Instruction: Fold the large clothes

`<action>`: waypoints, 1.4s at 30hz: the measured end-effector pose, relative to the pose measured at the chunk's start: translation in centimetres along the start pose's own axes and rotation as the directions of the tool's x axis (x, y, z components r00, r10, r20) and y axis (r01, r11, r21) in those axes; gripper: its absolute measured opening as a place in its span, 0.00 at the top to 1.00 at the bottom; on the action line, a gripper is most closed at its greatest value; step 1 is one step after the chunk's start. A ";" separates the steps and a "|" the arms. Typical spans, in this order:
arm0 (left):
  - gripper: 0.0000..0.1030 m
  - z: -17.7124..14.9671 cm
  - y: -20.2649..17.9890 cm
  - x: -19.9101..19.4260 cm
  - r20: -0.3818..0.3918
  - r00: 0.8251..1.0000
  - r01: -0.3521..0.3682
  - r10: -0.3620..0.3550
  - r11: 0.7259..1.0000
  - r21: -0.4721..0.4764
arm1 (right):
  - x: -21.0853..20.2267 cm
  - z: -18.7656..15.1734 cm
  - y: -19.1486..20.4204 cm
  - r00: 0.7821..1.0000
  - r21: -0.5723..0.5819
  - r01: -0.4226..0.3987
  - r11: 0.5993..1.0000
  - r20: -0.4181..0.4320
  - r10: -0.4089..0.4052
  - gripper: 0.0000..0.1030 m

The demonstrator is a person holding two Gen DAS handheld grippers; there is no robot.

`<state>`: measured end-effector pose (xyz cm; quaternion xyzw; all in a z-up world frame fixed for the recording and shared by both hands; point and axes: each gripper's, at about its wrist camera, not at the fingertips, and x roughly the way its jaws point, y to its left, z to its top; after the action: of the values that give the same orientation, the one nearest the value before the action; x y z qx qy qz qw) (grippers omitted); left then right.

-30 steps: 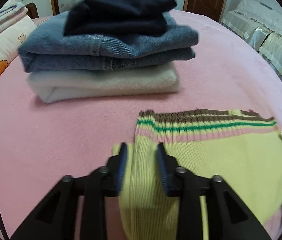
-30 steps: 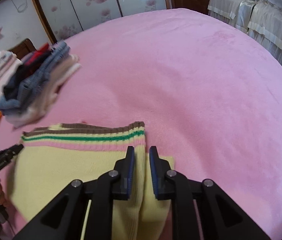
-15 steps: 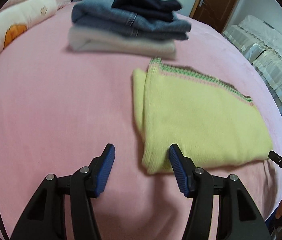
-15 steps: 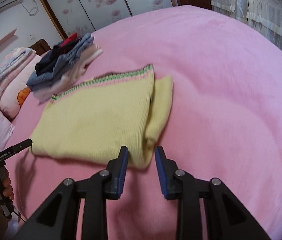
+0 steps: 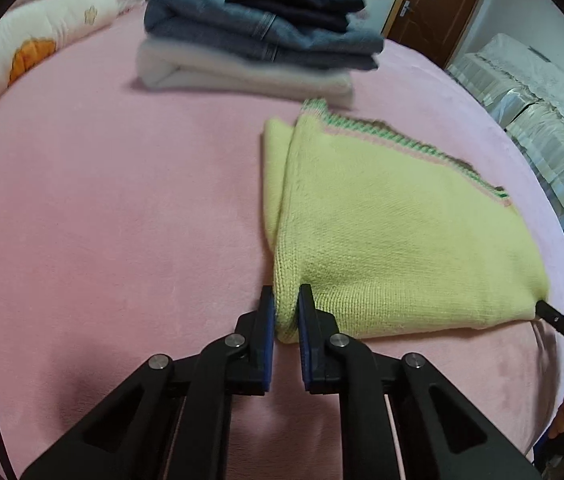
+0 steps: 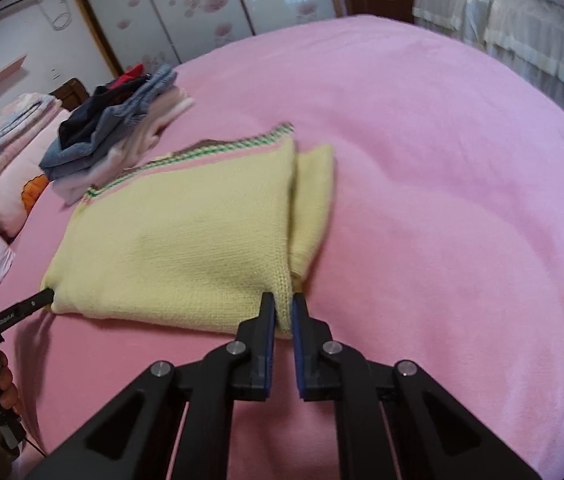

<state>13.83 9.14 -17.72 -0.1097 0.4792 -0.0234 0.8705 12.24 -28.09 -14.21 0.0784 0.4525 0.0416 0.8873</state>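
Both your tools have closed since half a second ago — left tool (image 5: 285,307) and right tool (image 6: 283,312) each pinch the yellow sweater (image 5: 394,224); folded stack (image 5: 258,48) at 12 o'clock on the bed (image 5: 102,208).

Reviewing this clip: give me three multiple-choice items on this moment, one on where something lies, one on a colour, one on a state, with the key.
1. Where does the stack of folded clothes lie?
A. beyond the folded pale-yellow knit sweater
B. on top of the sweater
C. on the floor

2. What colour is the plush bed cover?
A. white
B. pink
C. blue

3. What is the left tool doing?
A. hanging wide open
B. gripping the jeans
C. pinching a near corner of the sweater

Key: 1 A, the stack sits past the sweater's striped hem. 2 B, pink in both views. 3 C, knit fabric shows between its blue pads.
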 end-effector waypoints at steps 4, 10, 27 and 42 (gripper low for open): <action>0.92 0.0 -0.3 0.2 -0.003 1.000 -0.004 0.004 1.000 0.008 | 0.5 -0.5 0.1 1.000 -0.014 0.009 1.000 -0.018 -0.010 0.93; 0.69 0.9 -0.4 -2.0 0.000 0.999 -0.051 0.051 0.998 -0.019 | -1.5 0.3 1.6 0.999 -0.065 0.043 0.997 -0.006 -0.044 0.90; 0.55 7.1 -9.2 3.0 0.041 0.999 0.031 -0.035 0.997 0.076 | 4.7 5.2 14.0 0.989 -0.219 -0.140 0.966 0.025 0.149 0.90; 0.56 7.2 -3.4 4.8 0.044 0.998 0.034 -0.033 0.999 -0.004 | 4.0 5.2 1.5 0.994 -0.015 0.065 0.998 0.085 -0.064 1.00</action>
<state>22.73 6.35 -17.28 -0.1202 0.4582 -0.0345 0.8800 18.77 -26.55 -14.18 0.0573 0.4165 0.0136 0.9072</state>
